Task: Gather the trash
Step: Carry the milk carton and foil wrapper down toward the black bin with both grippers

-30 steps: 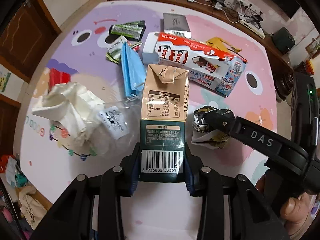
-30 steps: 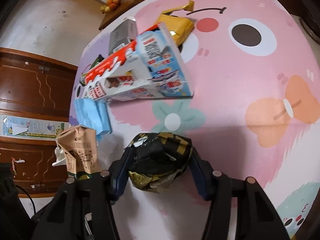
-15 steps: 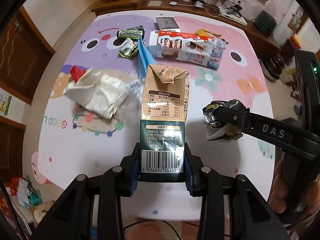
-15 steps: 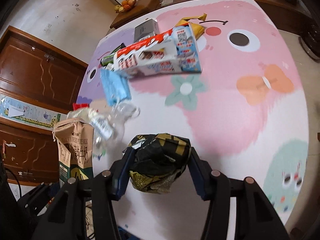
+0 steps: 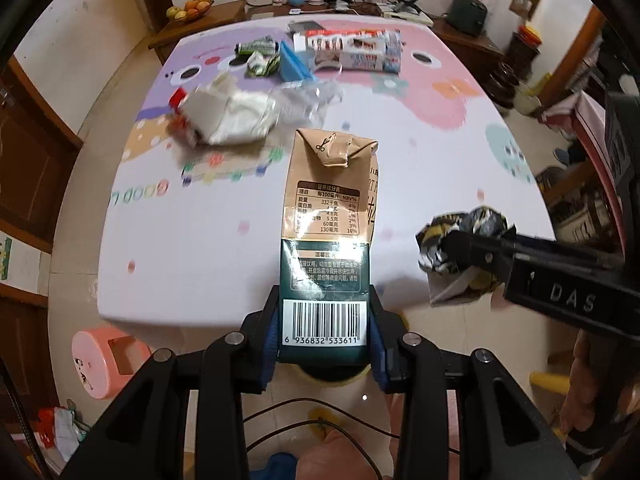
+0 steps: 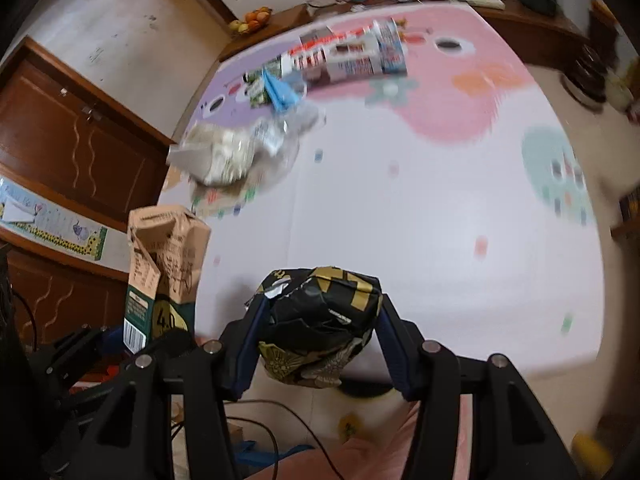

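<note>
Your left gripper clamps the milk carton low at its base, and your right gripper grips the crumpled black-and-gold wrapper. Both loads hang past the counter edge at 6 o'clock. Keep both fingers squeezed and the carton upright until you are over a bin, which isn't clearly visible.

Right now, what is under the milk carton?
Under the milk carton, which the left tongs hold past the table's edge, a dark round rim peeks out. What it belongs to is hidden.
</note>
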Action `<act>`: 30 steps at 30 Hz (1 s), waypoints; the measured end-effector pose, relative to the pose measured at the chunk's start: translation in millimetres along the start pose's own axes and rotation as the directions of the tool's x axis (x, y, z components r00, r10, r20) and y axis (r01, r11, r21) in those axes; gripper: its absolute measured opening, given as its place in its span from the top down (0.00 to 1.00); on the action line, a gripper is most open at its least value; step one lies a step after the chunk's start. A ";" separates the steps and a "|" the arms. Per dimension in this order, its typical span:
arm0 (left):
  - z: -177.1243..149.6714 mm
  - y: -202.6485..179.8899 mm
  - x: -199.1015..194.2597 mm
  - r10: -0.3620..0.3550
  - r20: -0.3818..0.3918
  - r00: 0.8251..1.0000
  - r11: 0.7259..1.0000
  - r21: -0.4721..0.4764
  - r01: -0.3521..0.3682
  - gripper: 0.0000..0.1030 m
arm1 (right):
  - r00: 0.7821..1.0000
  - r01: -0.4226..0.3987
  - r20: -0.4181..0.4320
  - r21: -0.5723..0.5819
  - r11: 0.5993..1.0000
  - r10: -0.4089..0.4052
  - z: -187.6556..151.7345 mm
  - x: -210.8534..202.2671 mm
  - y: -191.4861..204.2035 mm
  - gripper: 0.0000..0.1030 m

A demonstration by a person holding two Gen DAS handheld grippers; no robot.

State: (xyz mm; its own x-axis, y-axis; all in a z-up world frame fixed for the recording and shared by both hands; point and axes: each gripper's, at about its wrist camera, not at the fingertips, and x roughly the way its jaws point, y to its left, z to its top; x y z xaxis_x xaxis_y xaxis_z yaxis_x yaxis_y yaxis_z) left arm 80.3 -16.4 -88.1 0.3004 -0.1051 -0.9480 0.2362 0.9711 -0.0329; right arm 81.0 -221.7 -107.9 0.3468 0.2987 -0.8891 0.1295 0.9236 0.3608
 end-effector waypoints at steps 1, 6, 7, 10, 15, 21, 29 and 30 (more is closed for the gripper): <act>-8.6 3.2 -1.0 -0.003 -0.003 1.000 1.000 0.005 0.003 0.65 | 1.000 0.003 -0.011 0.012 1.000 -0.003 -16.3 3.0 3.9 0.48; -55.3 20.7 -4.6 -0.009 -0.026 1.000 1.000 0.030 0.009 0.65 | 0.999 0.024 -0.046 0.005 1.000 -0.024 -77.9 12.6 25.7 0.48; -64.1 24.1 -4.0 -0.009 -0.034 0.999 0.999 0.030 0.010 0.65 | 0.998 0.030 -0.056 0.002 1.000 -0.030 -87.6 14.6 29.6 0.48; -85.9 32.0 0.3 -0.013 -0.064 0.998 0.999 0.028 0.015 0.65 | 0.995 0.045 -0.084 -0.017 0.999 -0.046 -109.0 18.8 39.5 0.48; -114.3 35.2 13.3 -0.009 -0.117 0.993 1.000 0.028 0.012 0.65 | 0.992 0.082 -0.097 -0.050 0.995 -0.086 -134.0 24.2 46.3 0.48; -138.2 18.4 35.8 0.006 -0.184 0.983 0.998 0.065 0.006 0.65 | 0.981 0.107 -0.159 -0.031 0.994 -0.110 -152.8 48.6 38.8 0.48; -154.4 -0.2 76.3 0.014 -0.269 0.963 0.997 0.071 0.005 0.65 | 0.974 0.122 -0.185 -0.061 0.991 -0.131 -160.8 74.3 31.5 0.48; -154.9 -1.3 81.5 0.013 -0.276 0.961 0.998 0.063 0.004 0.65 | 0.973 0.122 -0.188 -0.065 0.990 -0.133 -161.7 78.9 29.6 0.48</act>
State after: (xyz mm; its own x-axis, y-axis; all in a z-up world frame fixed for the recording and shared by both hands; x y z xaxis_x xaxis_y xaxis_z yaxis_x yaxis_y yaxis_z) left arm -38.6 6.9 -214.4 0.0364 -0.0288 -0.9989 0.2950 0.9553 -0.0168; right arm -38.0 -132.0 -212.9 0.1455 0.2135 -0.9661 0.1106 0.9668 0.2303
